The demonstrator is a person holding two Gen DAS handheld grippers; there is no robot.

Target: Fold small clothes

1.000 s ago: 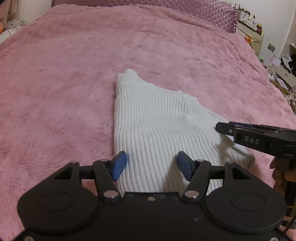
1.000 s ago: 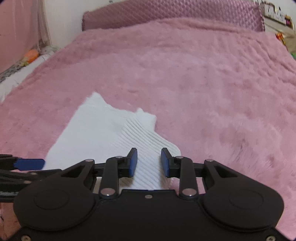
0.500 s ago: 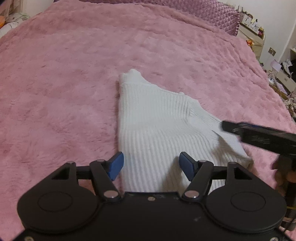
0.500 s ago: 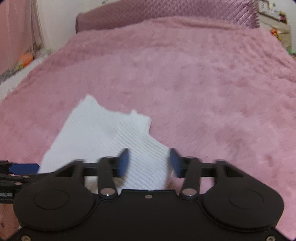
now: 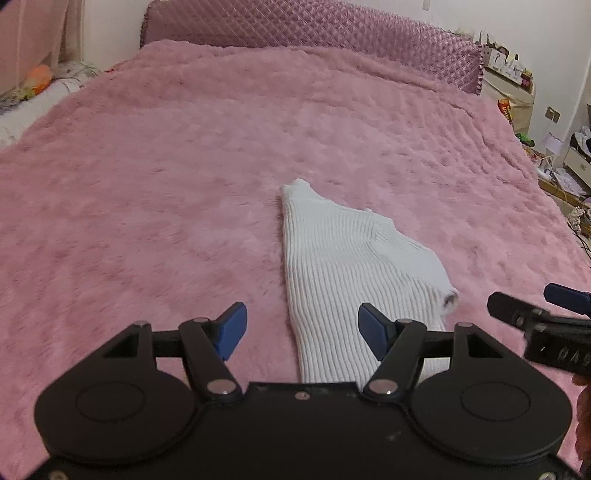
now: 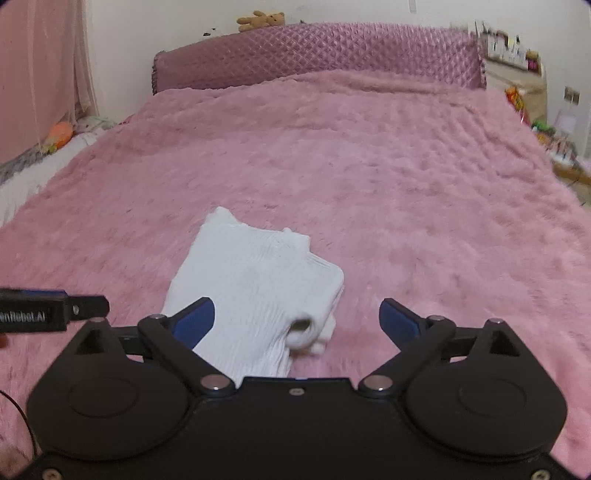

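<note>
A folded white sweater [image 5: 354, 273] lies mid-blanket [image 5: 184, 184] on a pink bed, nothing around it. Left gripper [image 5: 301, 328] spread wide, empty; right gripper [image 6: 297, 319] has just opened, empty, above the sweater's edge.

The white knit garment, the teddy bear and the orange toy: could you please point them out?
white knit garment [image 5: 343, 266], left wrist view, middle of its ribbed body.
teddy bear [image 6: 260, 20], right wrist view, its torso.
orange toy [image 6: 61, 133], right wrist view, its centre.
</note>
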